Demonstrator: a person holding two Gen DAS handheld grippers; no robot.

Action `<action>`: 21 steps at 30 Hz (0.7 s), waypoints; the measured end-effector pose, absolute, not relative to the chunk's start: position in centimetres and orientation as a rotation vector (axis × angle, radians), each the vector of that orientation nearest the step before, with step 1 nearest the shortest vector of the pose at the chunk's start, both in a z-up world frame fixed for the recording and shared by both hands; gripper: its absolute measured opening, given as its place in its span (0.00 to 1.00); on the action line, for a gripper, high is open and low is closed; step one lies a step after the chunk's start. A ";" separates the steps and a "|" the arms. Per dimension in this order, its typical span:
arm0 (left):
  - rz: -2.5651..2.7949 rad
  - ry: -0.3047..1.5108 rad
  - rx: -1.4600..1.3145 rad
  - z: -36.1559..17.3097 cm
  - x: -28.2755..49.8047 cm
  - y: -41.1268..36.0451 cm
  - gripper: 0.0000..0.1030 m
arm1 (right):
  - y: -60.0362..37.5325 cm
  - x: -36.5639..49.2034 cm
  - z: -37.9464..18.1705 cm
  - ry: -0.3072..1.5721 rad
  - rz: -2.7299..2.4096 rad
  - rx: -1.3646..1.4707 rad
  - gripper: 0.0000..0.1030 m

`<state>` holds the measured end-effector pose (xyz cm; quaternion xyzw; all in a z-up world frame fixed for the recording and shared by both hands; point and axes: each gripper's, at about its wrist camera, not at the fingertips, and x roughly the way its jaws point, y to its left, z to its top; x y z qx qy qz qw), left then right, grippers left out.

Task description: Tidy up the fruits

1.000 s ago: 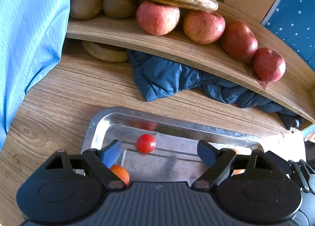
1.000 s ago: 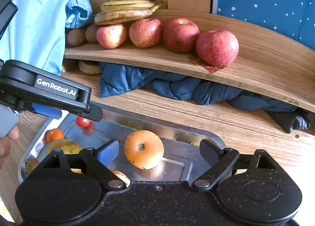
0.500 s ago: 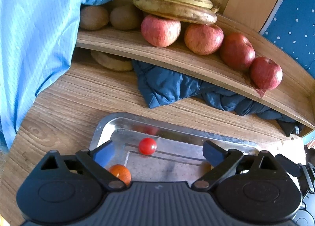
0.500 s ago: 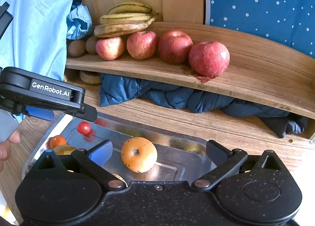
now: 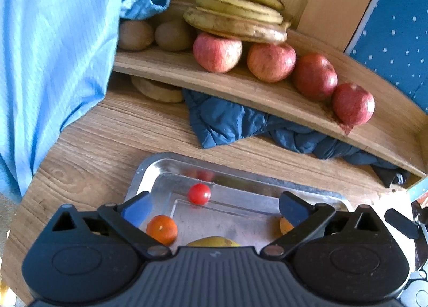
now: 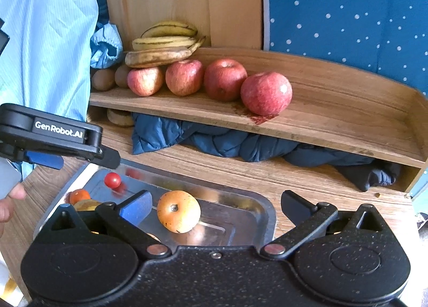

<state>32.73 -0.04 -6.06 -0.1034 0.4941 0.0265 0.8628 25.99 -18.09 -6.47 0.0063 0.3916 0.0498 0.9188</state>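
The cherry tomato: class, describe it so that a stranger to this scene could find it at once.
Start at the metal tray on the wooden table, in front of the shelf of apples. Look at the tray's far left part, near its back wall. The cherry tomato is the smallest fruit there, glossy and pure red, unlike the duller small orange fruit nearer the left gripper.

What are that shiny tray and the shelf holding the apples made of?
The tray looks like polished metal, likely steel: it mirrors the cherry tomato on its wall. The shelf looks like wood or wood-look board with a smooth matte finish: brown grain lines run along it.
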 end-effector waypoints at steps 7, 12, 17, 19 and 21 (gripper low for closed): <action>0.092 0.946 -0.209 -4.5 30.8 -0.5 0.99 | -19.0 24.3 -5.4 0.774 0.098 0.018 0.99; 0.118 0.934 -0.188 -4.5 29.3 -1.1 0.99 | -19.7 22.9 -4.7 0.761 0.092 0.021 0.99; 0.128 0.936 -0.169 -4.4 27.7 -1.6 0.99 | -20.3 21.5 -4.3 0.747 0.087 0.029 0.99; 0.127 0.930 -0.165 -4.2 27.0 -1.7 0.99 | -20.4 20.9 -4.1 0.737 0.088 0.030 0.99; 0.123 0.926 -0.157 -4.1 26.4 -1.8 0.99 | -20.4 20.4 -3.9 0.726 0.091 0.030 0.99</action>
